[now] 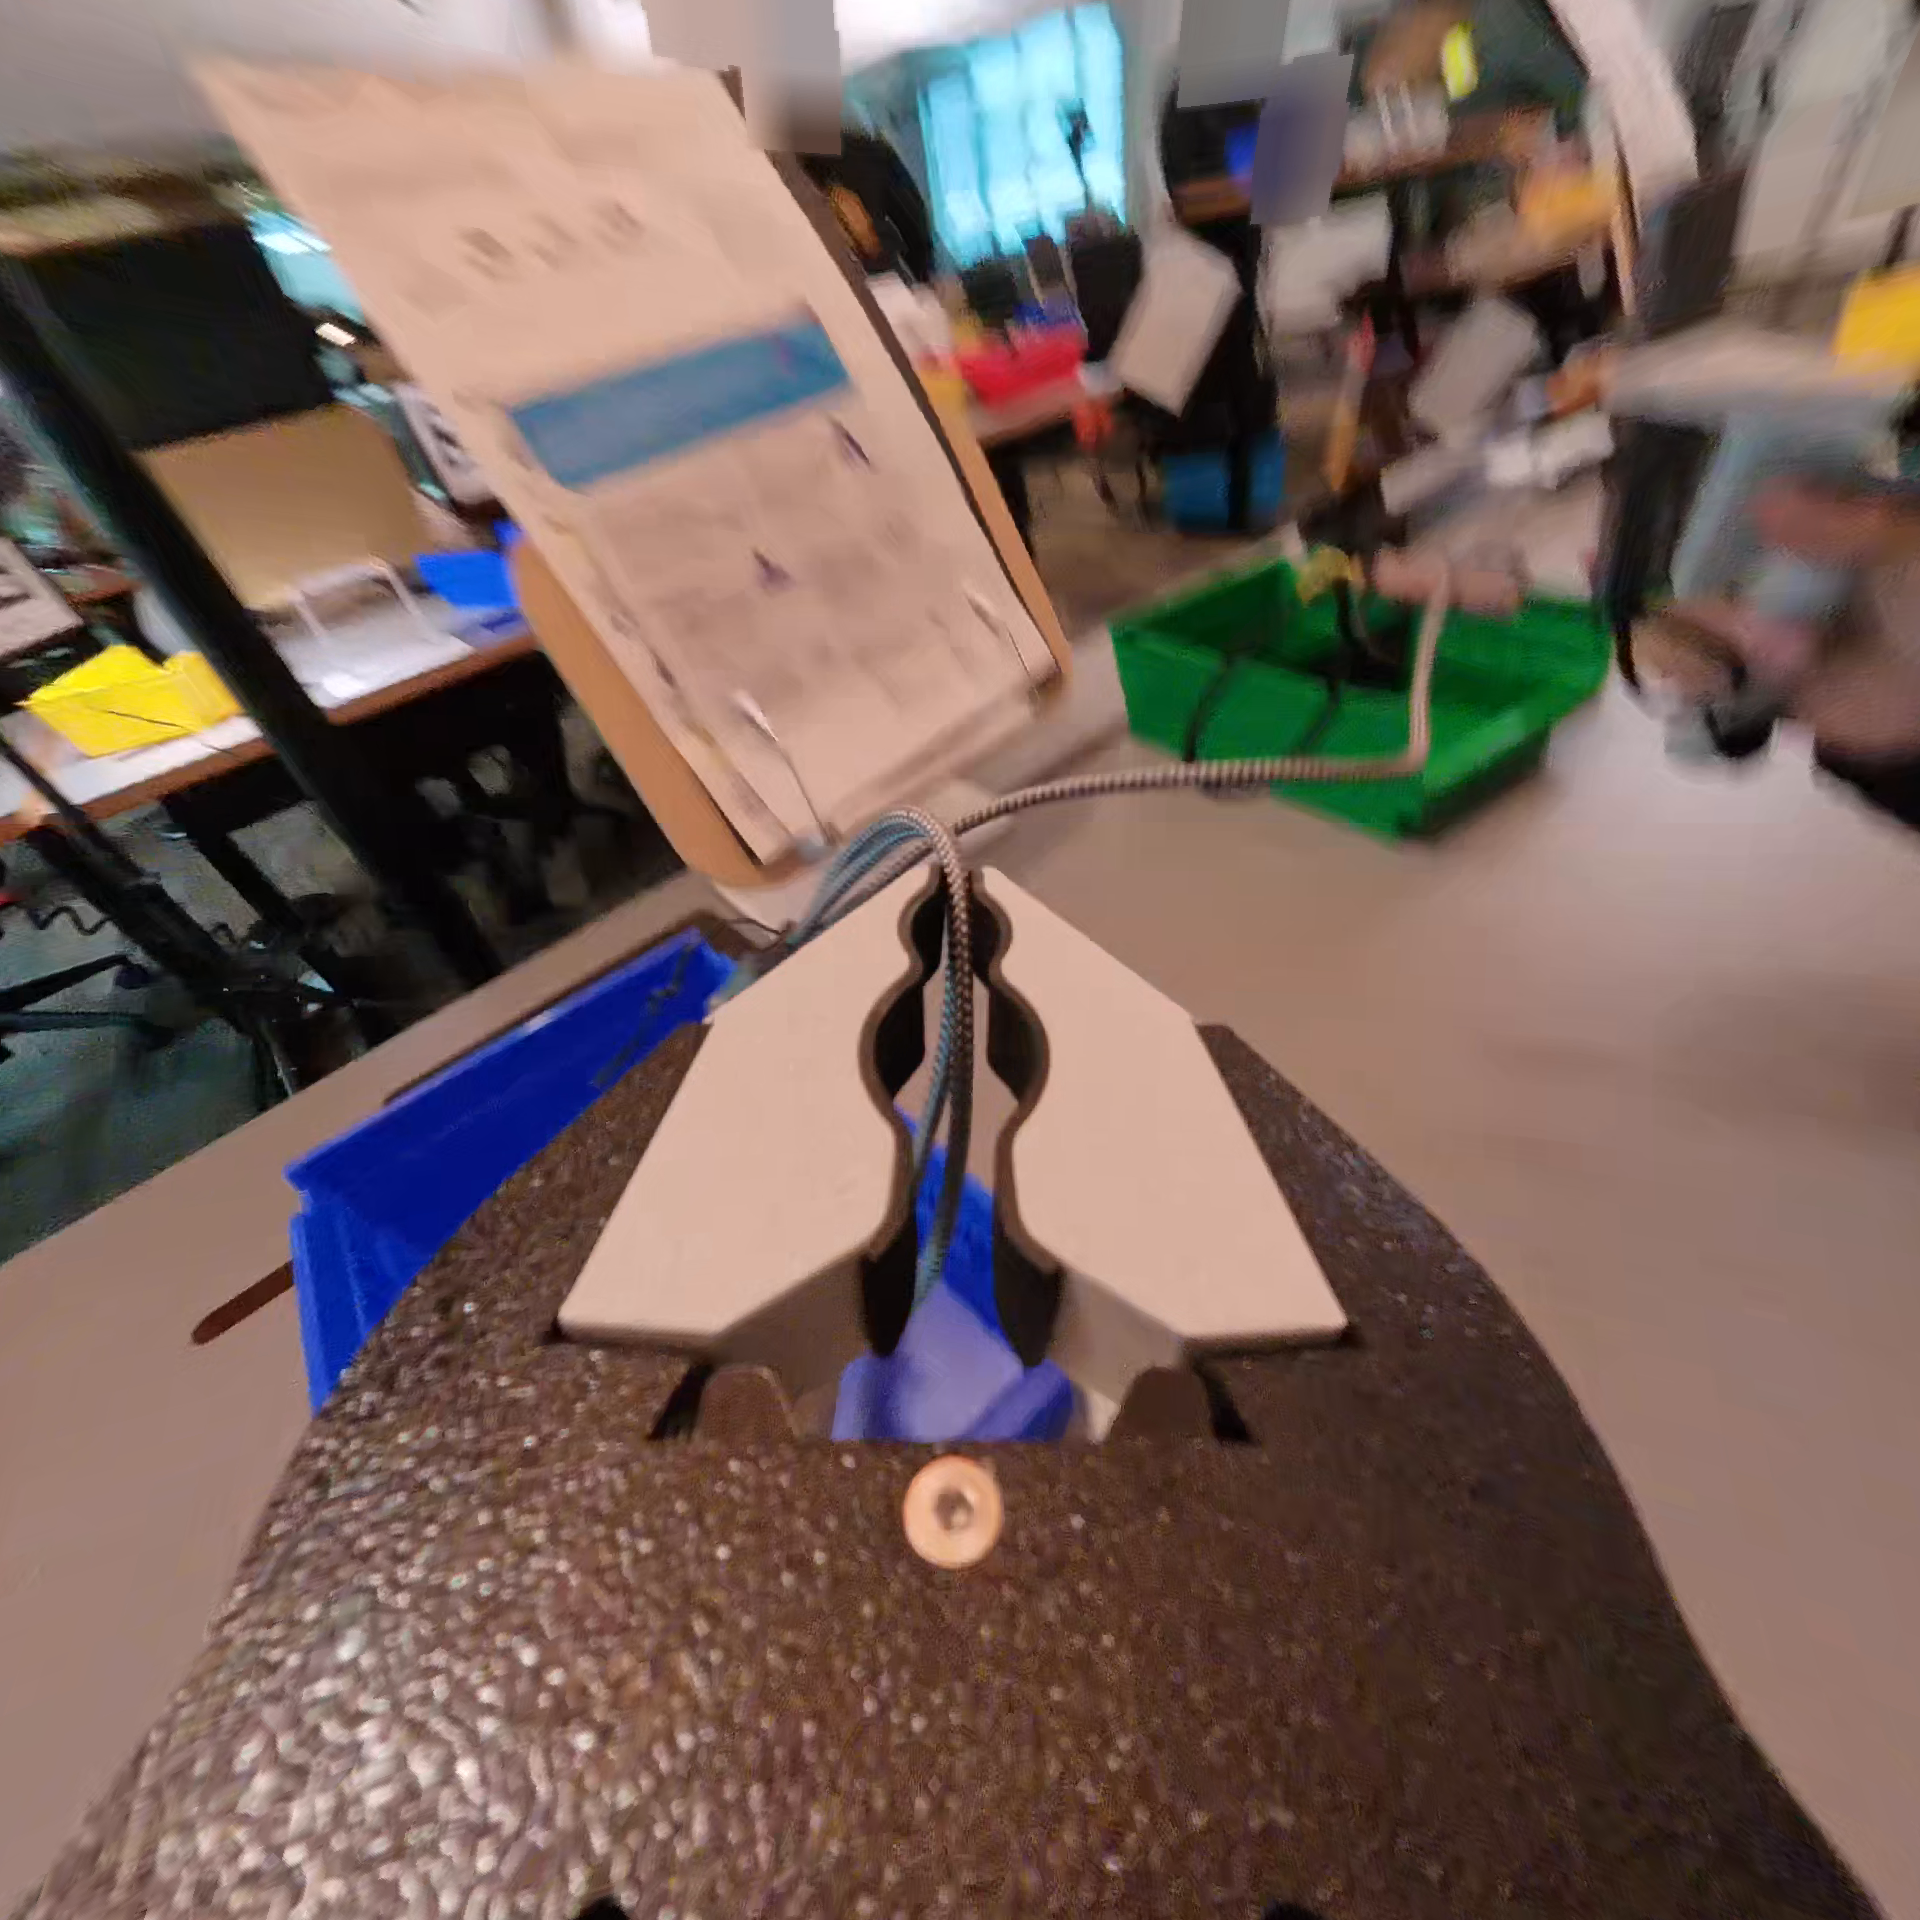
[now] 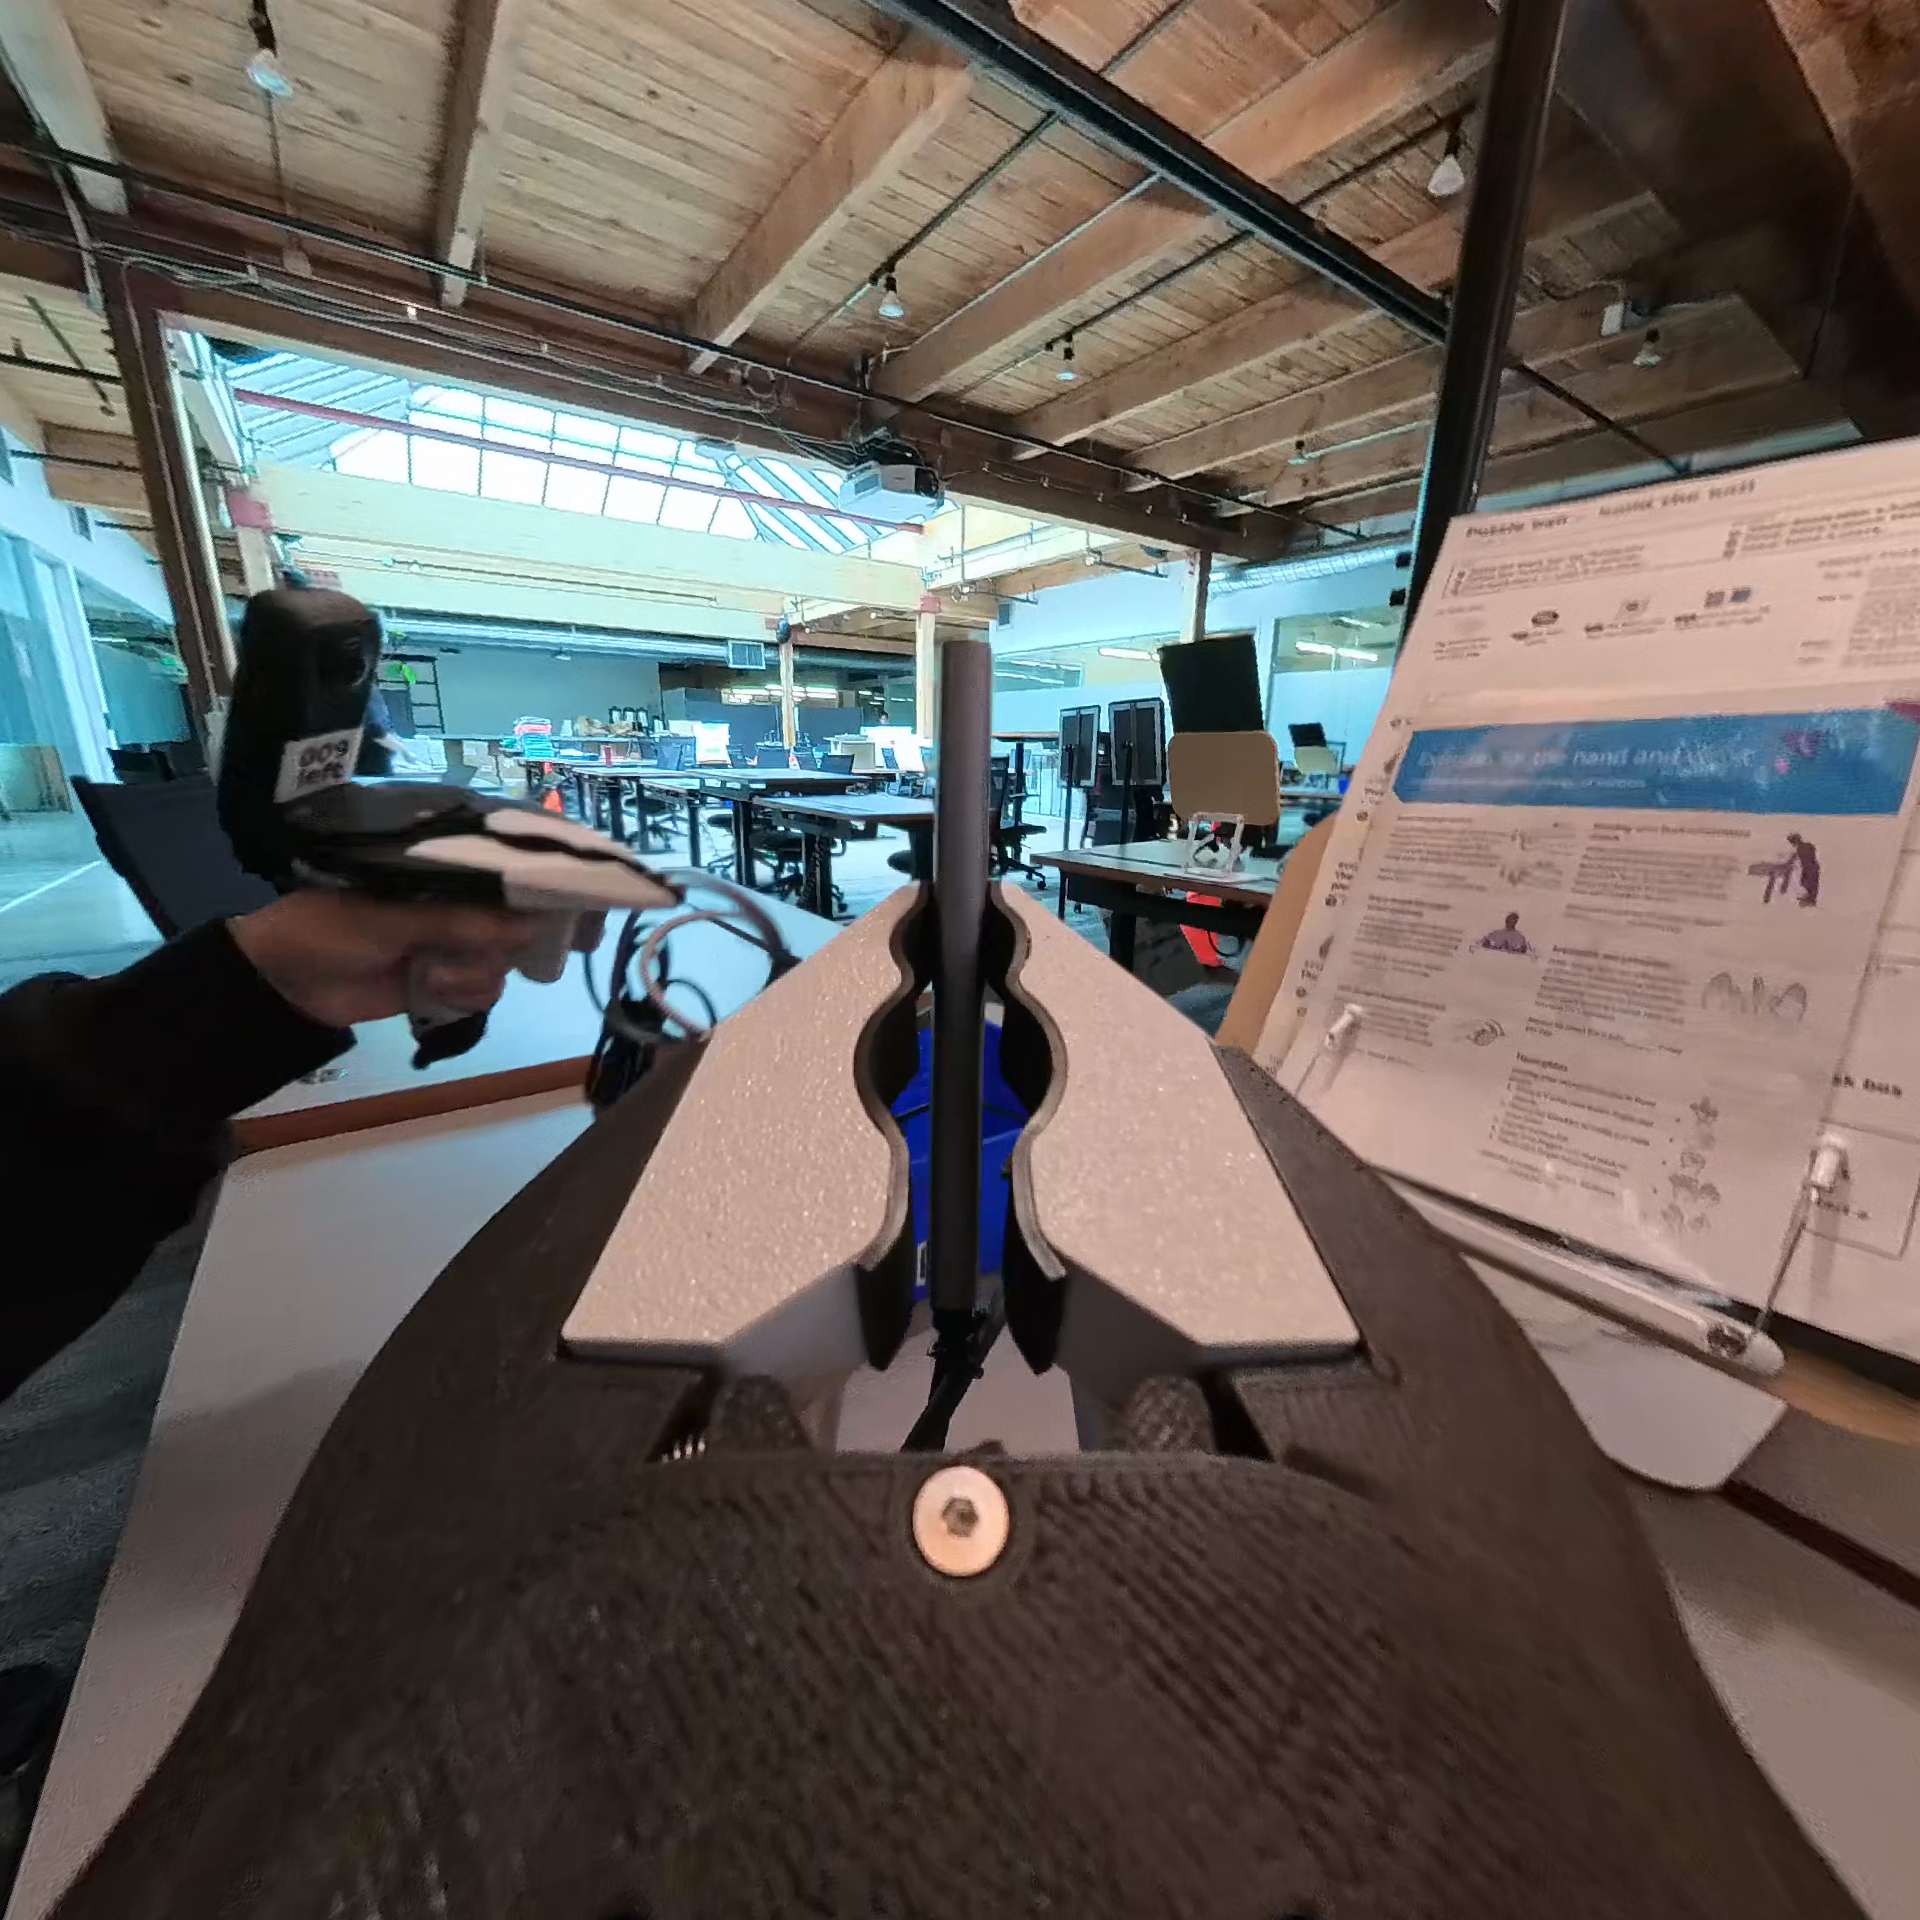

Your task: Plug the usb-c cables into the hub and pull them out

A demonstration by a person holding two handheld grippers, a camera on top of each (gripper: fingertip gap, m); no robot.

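Note:
My left gripper (image 1: pixel 956 883) is shut on a bundle of braided usb-c cables (image 1: pixel 951 1039) that runs up between its fingers. One braided cable (image 1: pixel 1143 777) arcs off to the right, towards the green bin; its far end is blurred. My right gripper (image 2: pixel 958 894) is shut on the hub (image 2: pixel 961 810), a slim dark grey bar that stands upright between its fingers, with a black lead at its lower end. In the right wrist view, the left gripper (image 2: pixel 644 883) shows at the left, held by a hand, with looped cables (image 2: pixel 665 977) hanging from its tip.
A blue bin (image 1: pixel 468 1122) sits on the pale table under the left gripper and also shows in the right wrist view (image 2: pixel 956 1132). A green bin (image 1: pixel 1351 717) lies farther right. A printed sheet on a stand (image 2: pixel 1621 883) is at the table's far edge (image 1: pixel 707 468). My right fingertips sit around 25 cm from my left ones.

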